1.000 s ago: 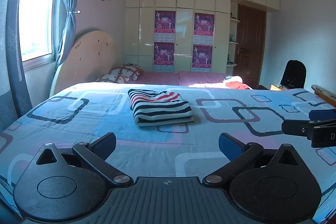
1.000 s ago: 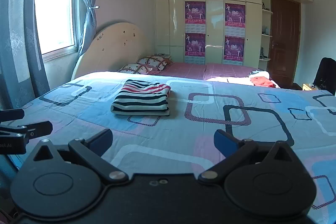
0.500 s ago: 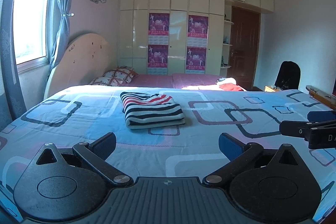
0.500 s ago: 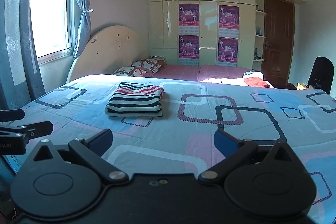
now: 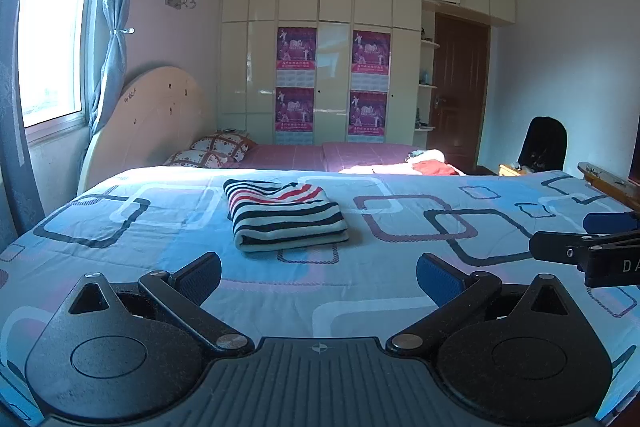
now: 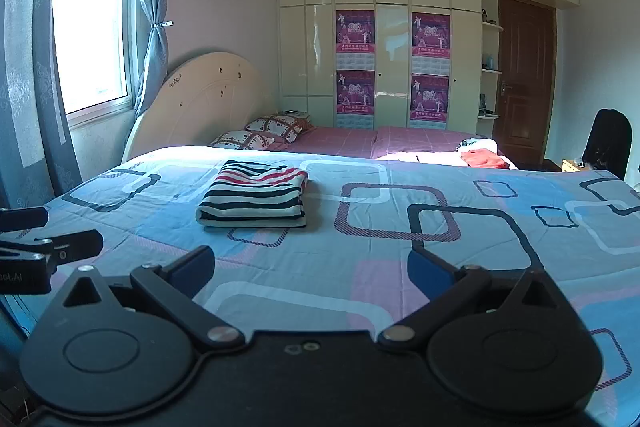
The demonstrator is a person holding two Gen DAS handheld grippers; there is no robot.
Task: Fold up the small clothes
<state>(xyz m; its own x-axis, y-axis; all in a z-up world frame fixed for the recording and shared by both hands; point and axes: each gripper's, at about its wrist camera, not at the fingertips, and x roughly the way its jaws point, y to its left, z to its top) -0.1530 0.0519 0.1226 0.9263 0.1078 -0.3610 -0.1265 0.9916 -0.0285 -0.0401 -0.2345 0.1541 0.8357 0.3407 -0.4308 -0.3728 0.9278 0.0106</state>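
Note:
A folded striped garment, black, white and red, lies flat on the blue patterned bedspread; it also shows in the right wrist view. My left gripper is open and empty, held above the bedspread well short of the garment. My right gripper is open and empty too, nearer the front edge. The right gripper's tip shows at the right edge of the left wrist view; the left gripper's tip shows at the left edge of the right wrist view.
A second bed with patterned pillows and a red and white cloth pile lies behind. A cream headboard, window and curtains are at left. Wardrobe, door and dark chair stand at back.
Both grippers have drawn back and tilted up slightly, so the garment sits a little farther away and lower in each view. Jaws stayed open.

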